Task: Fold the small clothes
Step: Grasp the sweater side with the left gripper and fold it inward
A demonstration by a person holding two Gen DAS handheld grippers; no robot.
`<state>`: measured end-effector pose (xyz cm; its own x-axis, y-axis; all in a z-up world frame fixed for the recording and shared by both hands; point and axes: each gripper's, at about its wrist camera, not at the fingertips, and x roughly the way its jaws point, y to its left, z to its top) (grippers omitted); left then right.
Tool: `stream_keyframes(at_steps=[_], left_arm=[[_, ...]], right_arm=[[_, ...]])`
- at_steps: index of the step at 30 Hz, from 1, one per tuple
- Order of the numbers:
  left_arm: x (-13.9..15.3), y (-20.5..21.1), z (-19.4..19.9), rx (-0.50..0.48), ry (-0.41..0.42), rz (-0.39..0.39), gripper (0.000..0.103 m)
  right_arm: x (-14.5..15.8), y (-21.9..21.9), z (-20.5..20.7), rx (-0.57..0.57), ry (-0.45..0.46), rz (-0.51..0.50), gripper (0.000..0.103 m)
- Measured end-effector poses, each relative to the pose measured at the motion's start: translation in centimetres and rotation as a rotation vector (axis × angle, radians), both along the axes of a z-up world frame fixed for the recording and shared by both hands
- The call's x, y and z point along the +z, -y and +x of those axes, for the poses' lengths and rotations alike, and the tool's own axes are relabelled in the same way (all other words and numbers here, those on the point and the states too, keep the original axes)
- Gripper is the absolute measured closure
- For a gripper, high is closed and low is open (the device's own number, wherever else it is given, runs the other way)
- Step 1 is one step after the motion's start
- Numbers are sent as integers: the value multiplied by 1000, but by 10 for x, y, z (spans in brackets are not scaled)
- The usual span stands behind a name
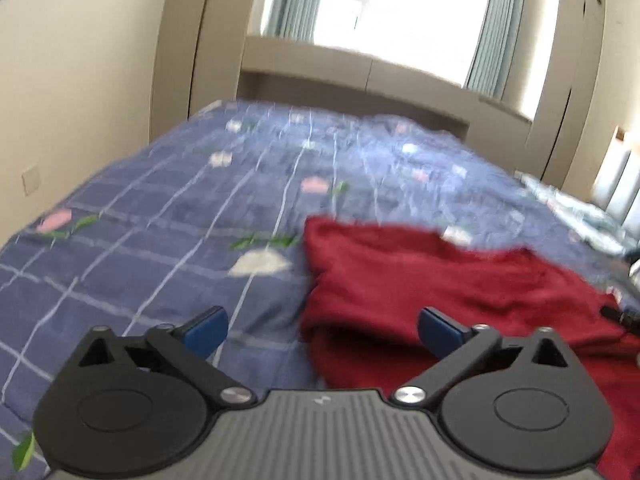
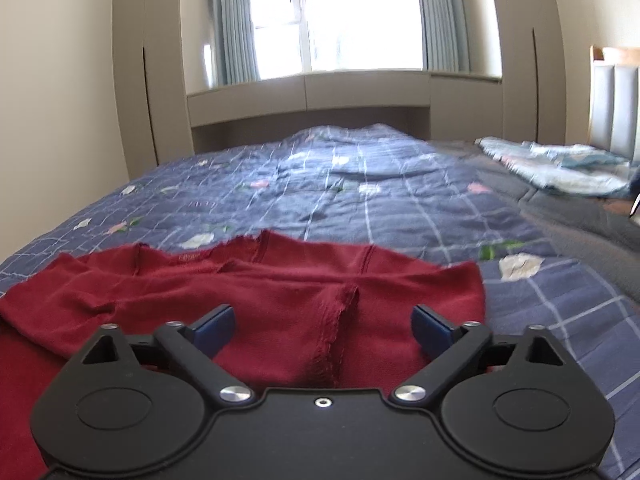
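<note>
A dark red knit garment (image 2: 256, 300) lies partly folded on the blue checked bedspread (image 2: 360, 192). In the right wrist view it fills the near left and middle, with its neckline toward the window. My right gripper (image 2: 323, 328) is open and empty just above the garment's near part. In the left wrist view the garment (image 1: 440, 288) lies at the right, on the bedspread (image 1: 160, 240). My left gripper (image 1: 322, 330) is open and empty over the garment's left edge, its left finger over bare bedspread.
A light patterned cloth (image 2: 560, 168) lies at the bed's far right, near a padded headboard (image 2: 616, 104). Beige cabinets and a window with blue curtains (image 2: 236, 20) stand beyond the bed. A wall (image 1: 60, 100) runs along the left.
</note>
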<state>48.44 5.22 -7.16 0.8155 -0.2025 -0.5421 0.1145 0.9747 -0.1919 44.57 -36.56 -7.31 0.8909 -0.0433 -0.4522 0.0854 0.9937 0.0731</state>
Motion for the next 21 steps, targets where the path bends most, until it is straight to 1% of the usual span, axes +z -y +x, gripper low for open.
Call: stream_keyframes(at_steps=[2, 3, 6, 7, 8, 9, 10, 11, 14, 16, 17, 18, 21], left_arm=[[4, 6, 7, 11, 13, -25, 0], [4, 12, 15, 20, 6, -15, 0], [-6, 32, 47, 94, -81, 92, 1], [-12, 35, 57, 107, -117, 115, 4], [-20, 35, 65, 118, -155, 127, 11], [-27, 34, 71, 128, -191, 131, 12], [-31, 30, 72, 130, -193, 116, 11], [-32, 26, 69, 134, -171, 100, 11], [-34, 19, 63, 155, -152, 128, 12], [-36, 12, 63, 181, -158, 130, 11], [-38, 8, 64, 184, -164, 106, 11], [-38, 5, 64, 190, -166, 96, 11], [-39, 6, 65, 201, -163, 110, 11]], right_arm=[[1, -5, 1, -3, 4, -35, 3], [1, -7, 3, -6, -2, -51, 2], [1, -10, 12, -4, -31, -83, 2], [0, -9, 14, -15, -46, -88, 2], [-1, -6, 17, -33, -57, -85, 2], [-1, -1, 17, -59, -65, -73, 2], [-2, 5, 17, -89, -68, -63, 2], [-2, 9, 17, -121, -73, -64, 2], [-7, 28, 19, -211, -114, -73, 2], [-11, 40, 18, -218, -127, -16, 1], [-11, 42, 17, -222, -125, -5, 1], [-11, 41, 16, -235, -122, -16, 1], [-12, 37, 14, -255, -109, -50, 1]])
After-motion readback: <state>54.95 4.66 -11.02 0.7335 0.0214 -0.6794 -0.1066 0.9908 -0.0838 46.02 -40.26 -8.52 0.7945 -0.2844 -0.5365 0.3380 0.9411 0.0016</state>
